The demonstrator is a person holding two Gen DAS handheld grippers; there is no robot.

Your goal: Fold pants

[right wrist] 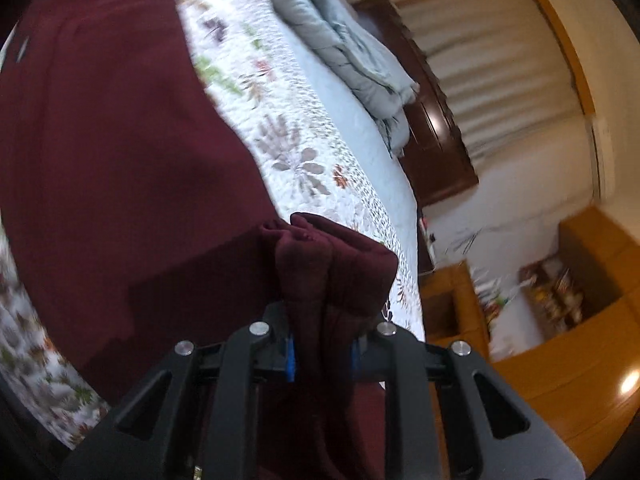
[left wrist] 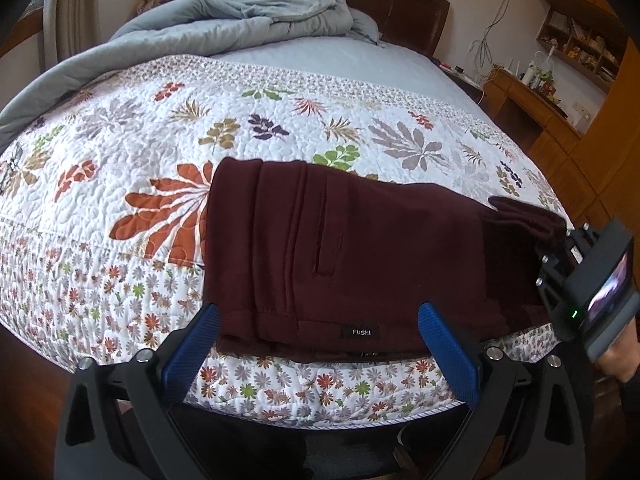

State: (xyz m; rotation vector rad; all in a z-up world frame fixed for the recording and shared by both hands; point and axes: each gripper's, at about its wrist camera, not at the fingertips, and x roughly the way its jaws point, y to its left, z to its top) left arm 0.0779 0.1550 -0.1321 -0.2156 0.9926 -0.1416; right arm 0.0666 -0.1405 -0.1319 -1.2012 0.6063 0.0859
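The maroon pants [left wrist: 340, 252] lie folded on the floral quilt [left wrist: 160, 140] at the near edge of the bed, waistband label toward the camera. The left hand-held gripper [left wrist: 320, 344] hovers just before them, jaws spread wide and empty. The right hand-held gripper [right wrist: 322, 354] pinches a bunched end of the pants.

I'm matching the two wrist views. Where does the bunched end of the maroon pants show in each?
Left wrist view: at the right edge, the bunched end pinched by the right gripper.
Right wrist view: low centre, the bunched end sticks up between the gripper's closed pads.
Shared landmark: the grey duvet heaped at the headboard.
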